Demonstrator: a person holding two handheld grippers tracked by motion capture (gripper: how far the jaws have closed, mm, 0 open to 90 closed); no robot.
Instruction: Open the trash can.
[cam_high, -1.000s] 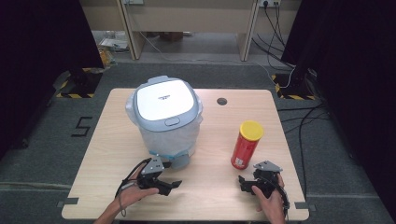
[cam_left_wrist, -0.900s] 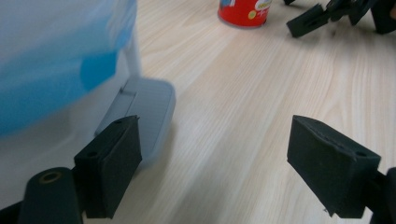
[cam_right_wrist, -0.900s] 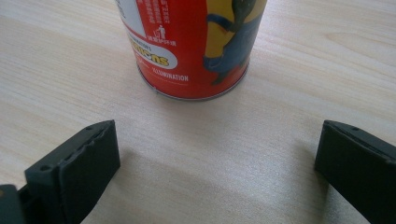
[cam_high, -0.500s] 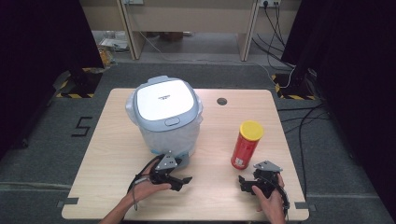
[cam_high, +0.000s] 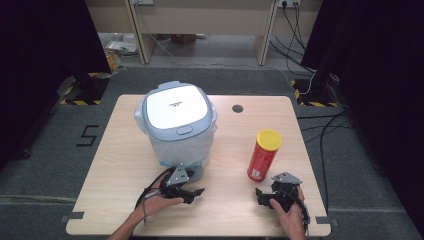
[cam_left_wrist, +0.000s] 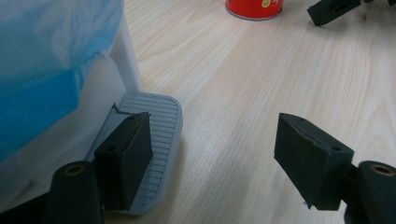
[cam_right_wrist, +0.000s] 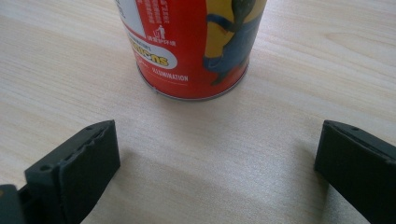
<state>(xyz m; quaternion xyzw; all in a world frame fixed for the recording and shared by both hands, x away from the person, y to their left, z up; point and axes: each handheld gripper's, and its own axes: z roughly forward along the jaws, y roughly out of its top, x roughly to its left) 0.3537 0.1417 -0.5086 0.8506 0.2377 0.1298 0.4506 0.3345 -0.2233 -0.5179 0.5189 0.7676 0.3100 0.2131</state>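
The white pedal bin (cam_high: 176, 125), lined with a blue bag, stood centre-left on the worktop (cam_high: 115, 165). The left gripper (cam_left_wrist: 212, 154), jaws closing with a gap left, sat beside its ribbed grey pedal (cam_left_wrist: 154, 135); the right gripper (cam_right_wrist: 217, 163) gaped wide before the red can (cam_right_wrist: 191, 46).

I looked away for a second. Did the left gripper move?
Yes. The left gripper slid right, toward the bin's pedal, its jaws closing on nothing.
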